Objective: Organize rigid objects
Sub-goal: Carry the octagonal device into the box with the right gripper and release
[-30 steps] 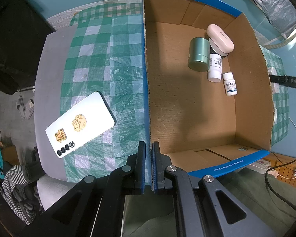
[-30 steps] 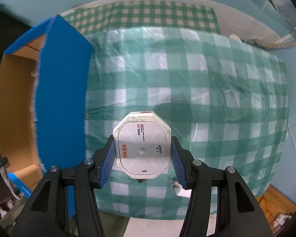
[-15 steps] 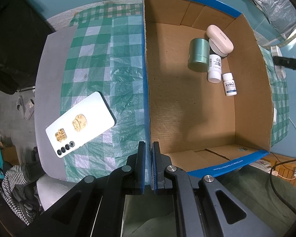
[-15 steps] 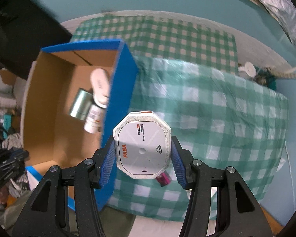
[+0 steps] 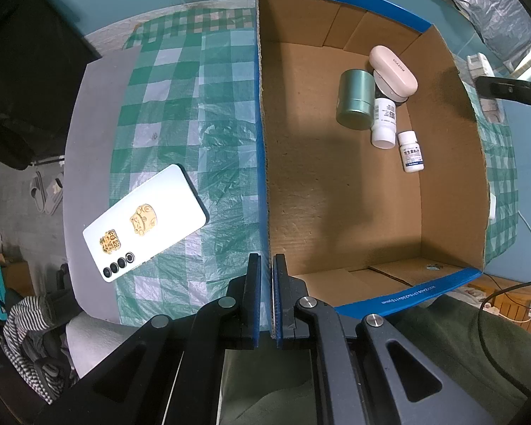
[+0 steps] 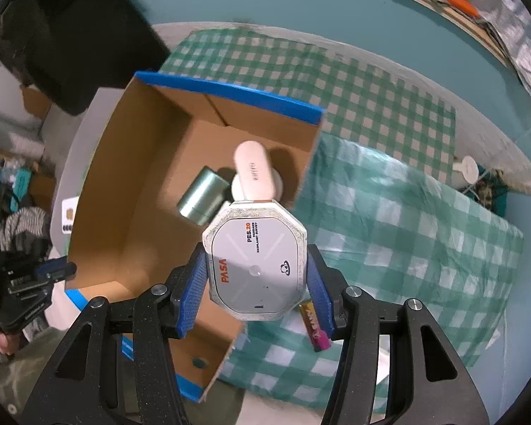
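My right gripper [image 6: 255, 265] is shut on a white octagonal case [image 6: 254, 260] marked PASA and holds it above the right wall of the cardboard box [image 6: 124, 163]. My left gripper [image 5: 264, 276] is shut on the box's blue-edged left wall [image 5: 264, 191]. Inside the box [image 5: 336, 194] lie a green tin [image 5: 355, 101], a pinkish-white case [image 5: 393, 69] and two white pill bottles [image 5: 384, 120] [image 5: 411, 152]. The tin [image 6: 203, 194] and the pinkish case [image 6: 255, 177] also show in the right wrist view. The right gripper's tip shows at the left wrist view's right edge [image 5: 513, 90].
A white phone [image 5: 145, 223] lies face down on the green checked cloth [image 5: 194, 113] left of the box. A pink and yellow battery [image 6: 315, 326] lies on the cloth [image 6: 407, 230] under my right gripper. A dark bag [image 5: 28, 71] sits far left.
My right gripper has carried the octagonal case up and leftwards from over the cloth to over the box's right wall. The left gripper and box have stayed put.
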A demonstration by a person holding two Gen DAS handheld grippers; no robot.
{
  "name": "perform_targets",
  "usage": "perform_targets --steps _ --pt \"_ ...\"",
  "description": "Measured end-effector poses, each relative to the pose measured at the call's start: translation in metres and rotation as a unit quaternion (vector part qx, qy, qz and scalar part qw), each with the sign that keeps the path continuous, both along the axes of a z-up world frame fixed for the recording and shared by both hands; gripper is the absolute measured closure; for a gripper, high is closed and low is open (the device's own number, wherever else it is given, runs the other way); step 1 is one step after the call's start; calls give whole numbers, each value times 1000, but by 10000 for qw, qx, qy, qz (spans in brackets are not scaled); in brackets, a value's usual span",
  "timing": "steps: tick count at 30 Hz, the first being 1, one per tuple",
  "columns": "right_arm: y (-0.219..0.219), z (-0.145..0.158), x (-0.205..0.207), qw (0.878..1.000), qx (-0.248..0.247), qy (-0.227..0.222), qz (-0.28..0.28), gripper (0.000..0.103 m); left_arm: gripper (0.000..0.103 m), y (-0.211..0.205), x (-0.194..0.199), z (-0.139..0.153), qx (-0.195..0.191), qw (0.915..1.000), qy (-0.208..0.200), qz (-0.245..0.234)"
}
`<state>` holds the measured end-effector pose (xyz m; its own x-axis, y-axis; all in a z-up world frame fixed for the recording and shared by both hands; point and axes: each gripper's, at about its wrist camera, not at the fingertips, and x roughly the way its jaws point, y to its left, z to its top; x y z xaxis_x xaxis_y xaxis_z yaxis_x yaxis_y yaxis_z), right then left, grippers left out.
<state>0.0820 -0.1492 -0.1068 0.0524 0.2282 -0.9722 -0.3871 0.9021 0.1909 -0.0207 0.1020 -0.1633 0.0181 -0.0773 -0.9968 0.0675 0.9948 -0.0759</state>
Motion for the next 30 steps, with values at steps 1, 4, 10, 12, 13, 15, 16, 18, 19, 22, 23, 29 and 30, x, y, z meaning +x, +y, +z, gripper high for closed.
perform_targets --steps 1,4,10,12,13,15,16,18,19,22,23,29,30 --pt "5 -1 0 10000 -19 -8 76 50 97 0 0 0 -1 10000 -1 1" --pt "16 -5 -1 9997 -16 9 225 50 97 0 0 1 12 10000 0 5" --pt "33 -18 -2 9989 -128 76 453 50 97 -1 1 3 59 10000 -35 -6" --pt "36 -22 -3 9985 -177 93 514 50 97 -2 1 4 64 10000 -44 -8" --pt "37 -25 -3 9983 -205 113 531 50 97 -2 1 4 61 10000 -46 -6" --pt "39 -29 -3 9980 -248 153 568 50 97 -2 1 4 52 10000 -53 -1" --pt "40 -31 -3 9978 -264 165 581 50 97 -1 1 4 52 10000 -55 -2" --pt "41 -35 -2 9976 -305 192 597 50 97 -1 2 5 46 10000 -50 -2" --pt "41 -37 -2 9975 -325 209 595 50 97 -1 1 5 46 10000 -52 -2" --pt "41 -41 -2 9973 -350 240 591 50 97 -1 1 5 45 10000 -49 -7" --pt "41 -41 -3 9973 -358 241 595 50 97 -1 1 5 48 10000 -49 -15" --pt "40 -38 -2 9977 -329 185 565 50 97 -1 1 5 51 10000 -33 -35" --pt "39 -36 -2 9979 -310 167 543 50 97 -2 1 5 53 10000 -30 -40"
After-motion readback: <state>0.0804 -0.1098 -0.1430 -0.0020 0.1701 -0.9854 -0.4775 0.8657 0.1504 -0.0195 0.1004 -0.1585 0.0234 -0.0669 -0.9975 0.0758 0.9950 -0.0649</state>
